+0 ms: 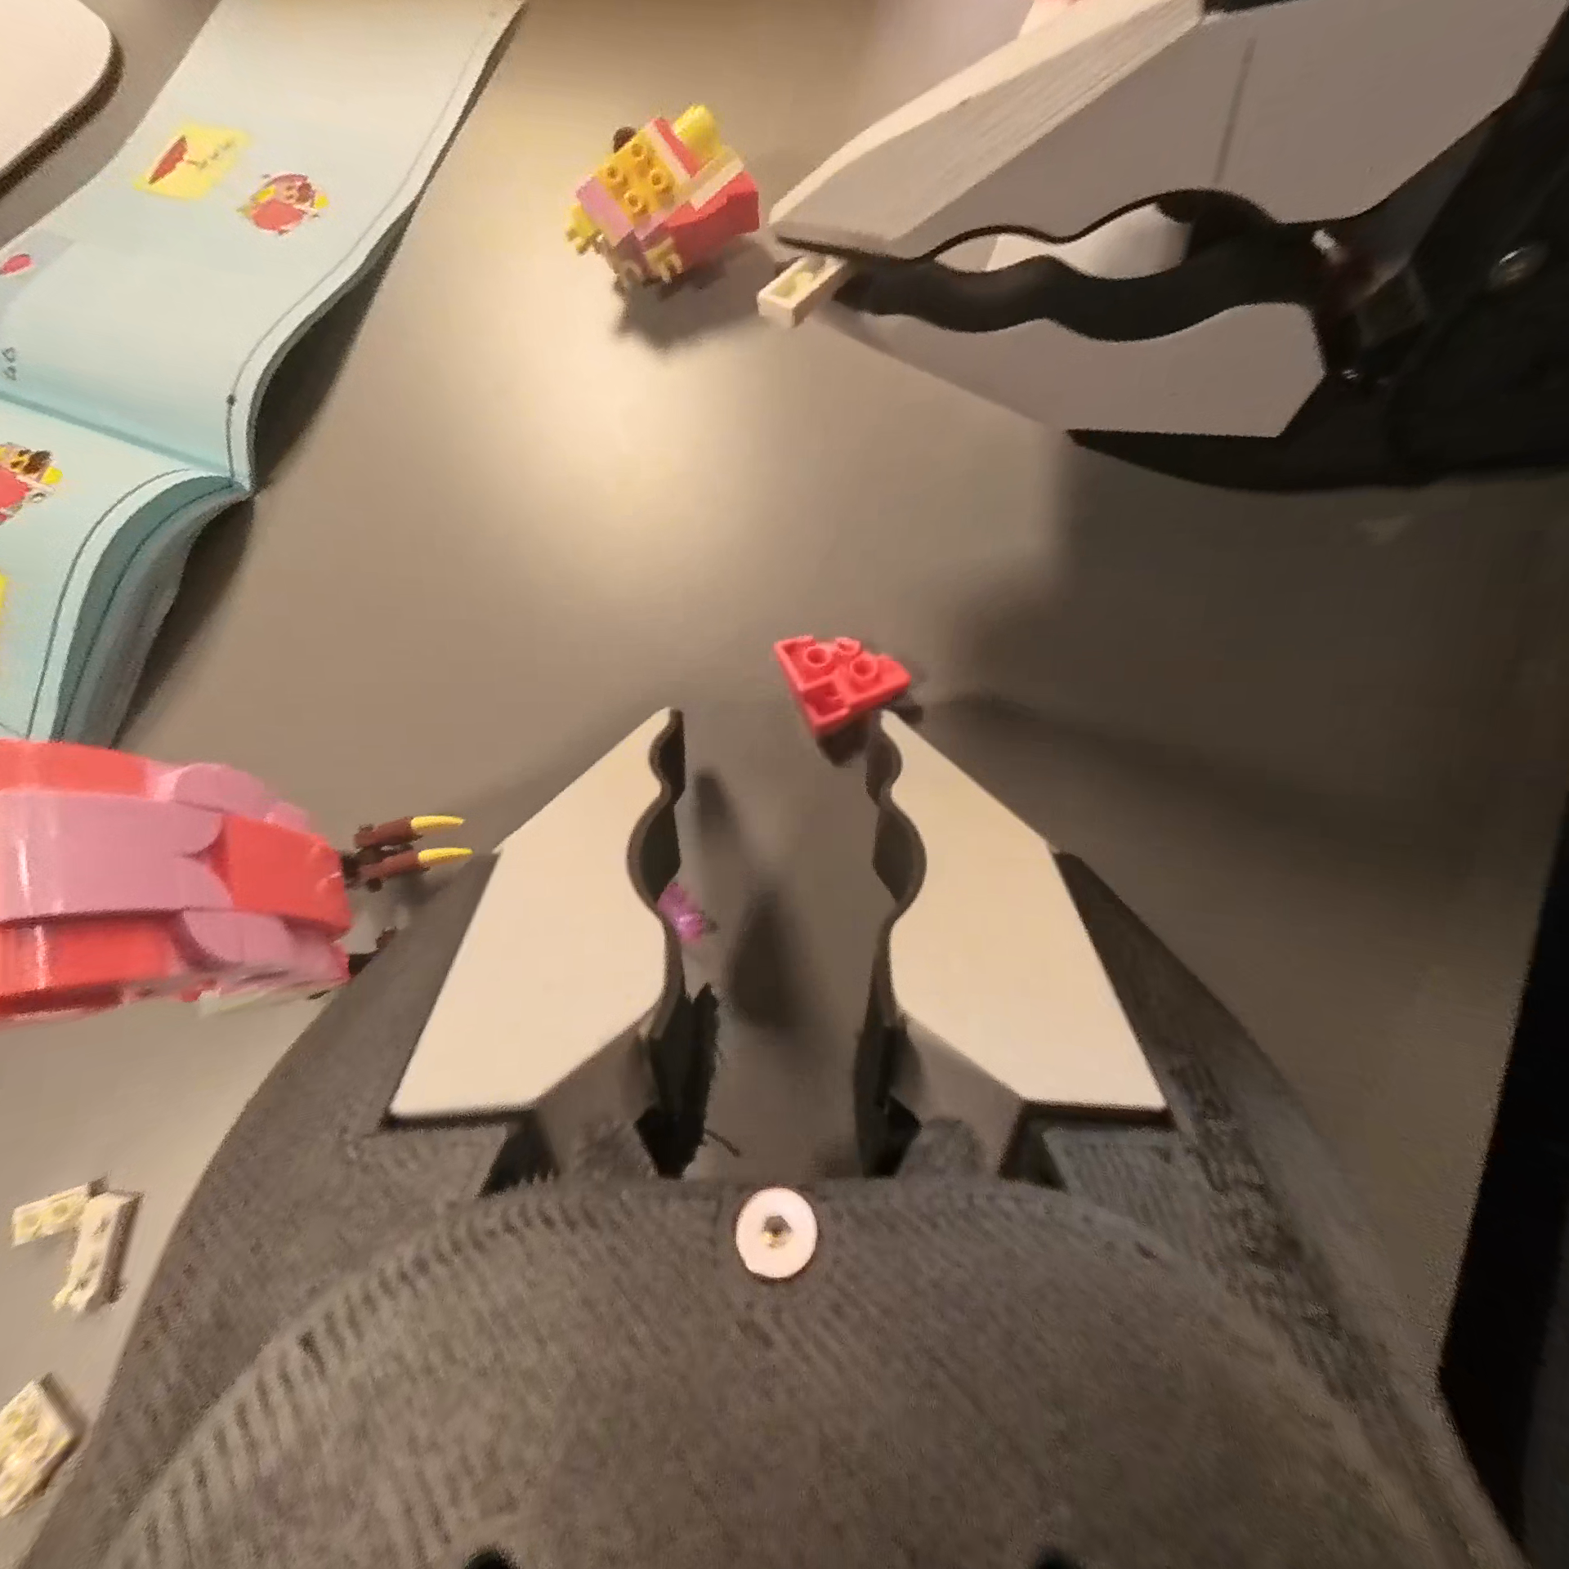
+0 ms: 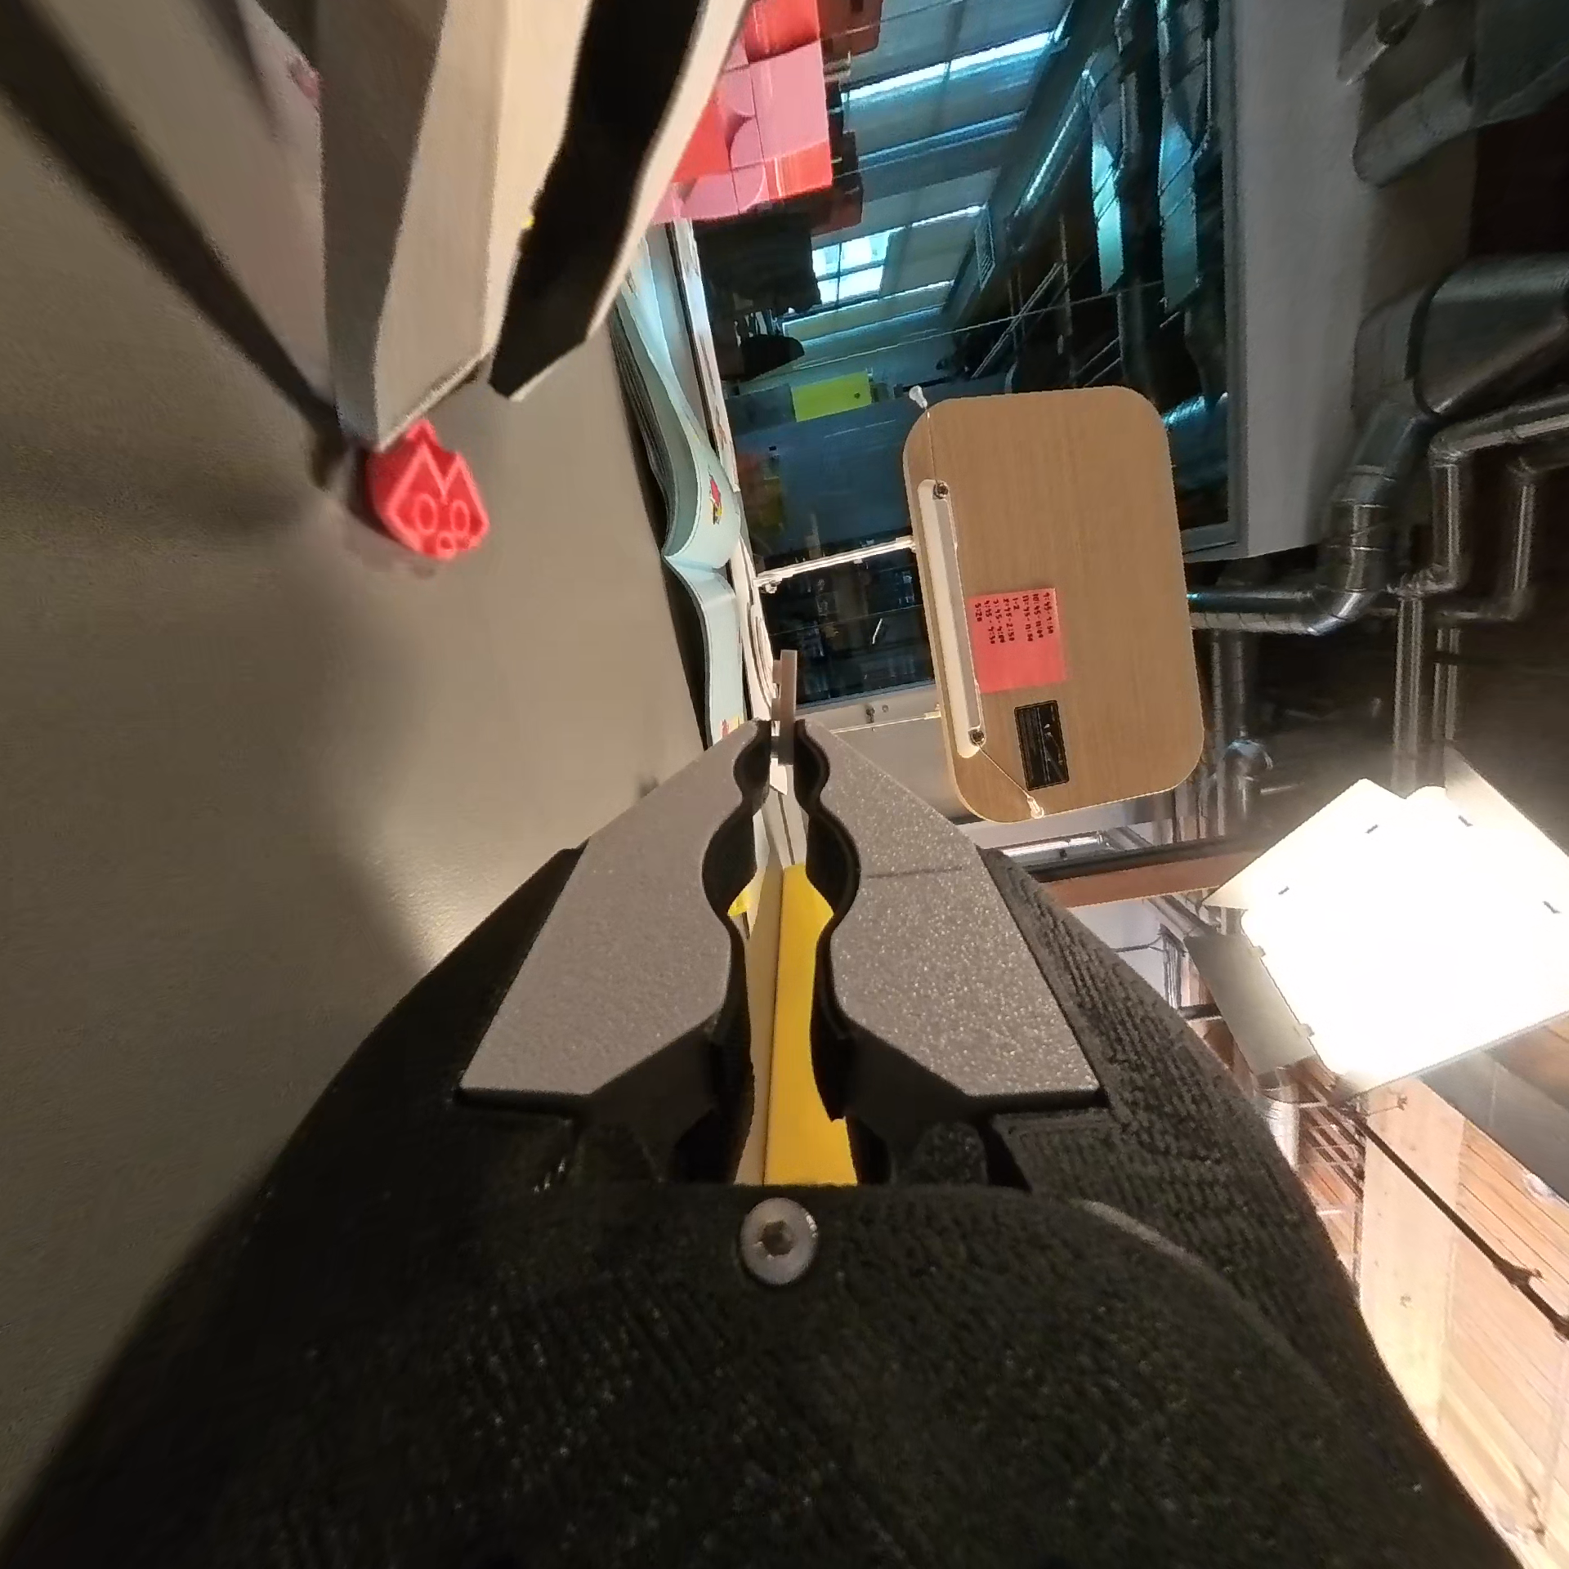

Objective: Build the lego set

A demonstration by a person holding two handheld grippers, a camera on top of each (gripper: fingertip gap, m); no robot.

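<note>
The left gripper point(image 1: 785, 722) is hovering over the dark grey table point(image 1: 526, 526) with its jaws spread and nothing clamped between them. A small red wedge brick point(image 1: 840, 683), studs up, is lying at the tip of its right-hand finger point(image 1: 900, 747); whether finger and brick are touching cannot be told, and the other finger is standing clear of it. Beyond the brick the bare tabletop is running open up to a small pink, red and yellow brick model point(image 1: 666, 208).

The right gripper point(image 1: 815, 284) is reaching in just right of that model, its jaws pinching a small white plate point(image 1: 802, 291) that is sticking out past the tips.

Far left of the red brick, an open pale-blue instruction booklet point(image 1: 255, 280) is lying on the table, cut off by the frame. Nearer, a larger red-and-pink curved build point(image 1: 161, 874) with yellow claws is cropped at the left edge, just beside the left gripper's body. Loose cream plates point(image 1: 72, 1231) are blurred at the lower left. A purple bit point(image 1: 683, 913) between the left fingers is too blurred to identify.
</note>
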